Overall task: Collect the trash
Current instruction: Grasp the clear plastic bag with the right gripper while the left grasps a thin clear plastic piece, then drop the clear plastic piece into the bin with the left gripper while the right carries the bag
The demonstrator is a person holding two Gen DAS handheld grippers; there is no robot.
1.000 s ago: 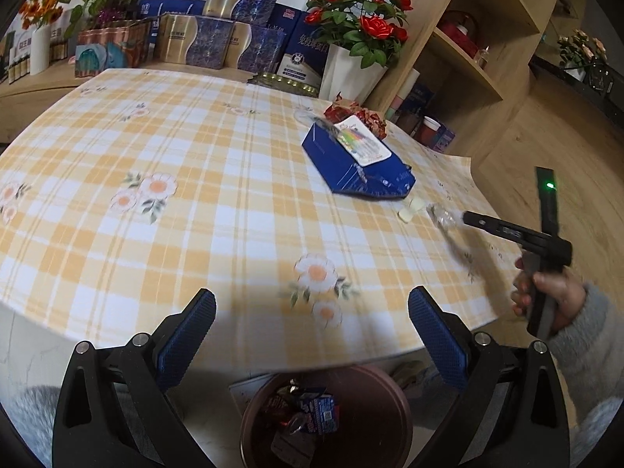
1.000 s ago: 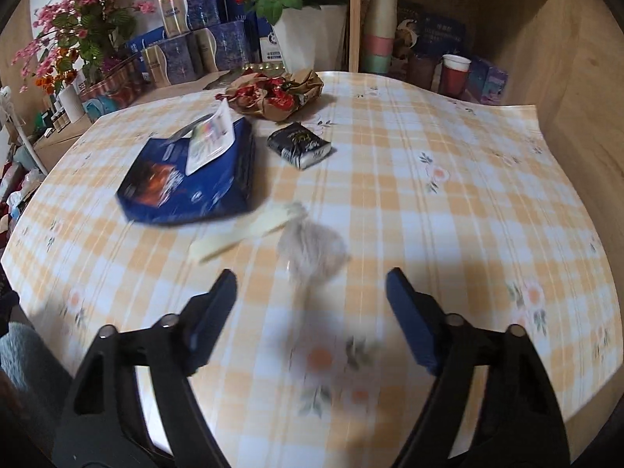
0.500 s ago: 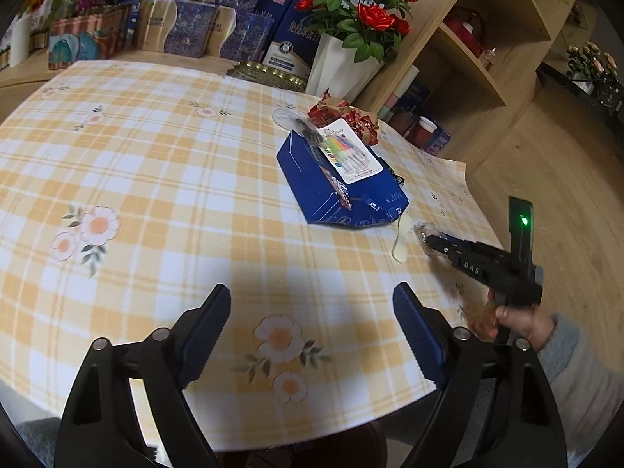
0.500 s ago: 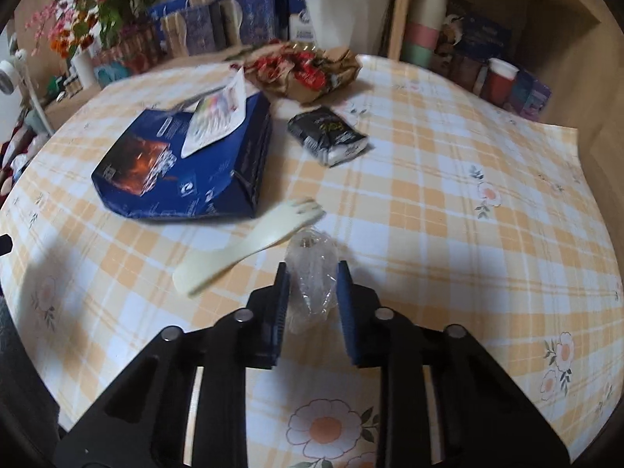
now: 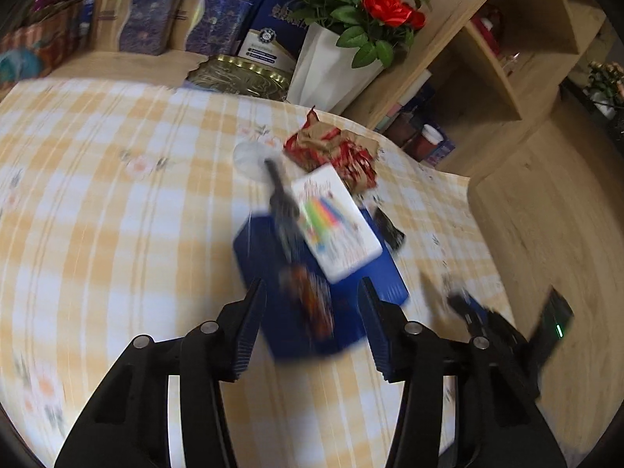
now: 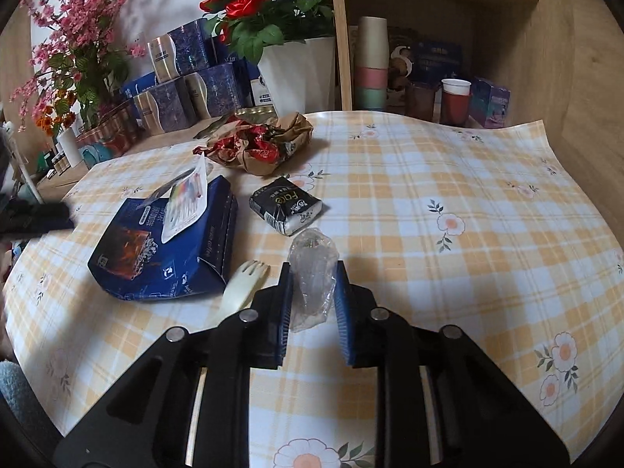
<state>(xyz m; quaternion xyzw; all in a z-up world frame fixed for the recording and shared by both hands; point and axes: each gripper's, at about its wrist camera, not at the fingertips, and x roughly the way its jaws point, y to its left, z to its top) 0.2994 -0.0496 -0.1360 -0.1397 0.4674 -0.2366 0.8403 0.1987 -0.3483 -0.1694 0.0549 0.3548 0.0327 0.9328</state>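
Right gripper point(image 6: 310, 292) pinches a crumpled clear wrapper point(image 6: 312, 273) just above the checked tablecloth point(image 6: 448, 273); its jaws closed within the last second. At its 10 o'clock lies a pale fork point(image 6: 243, 284), partly hidden behind the left finger. Beyond: blue box point(image 6: 167, 249), black packet point(image 6: 286, 204) at 12, red-brown wrapper point(image 6: 259, 144) farther back.

Left view is blurred. Left gripper point(image 5: 310, 316) stands half-spread, jaws just closing, straddling the box's point(image 5: 351, 292) near corner; contact cannot be told. It shows neither fork nor clear wrapper. Right gripper's point(image 5: 464, 306) tip sits at 3 o'clock.
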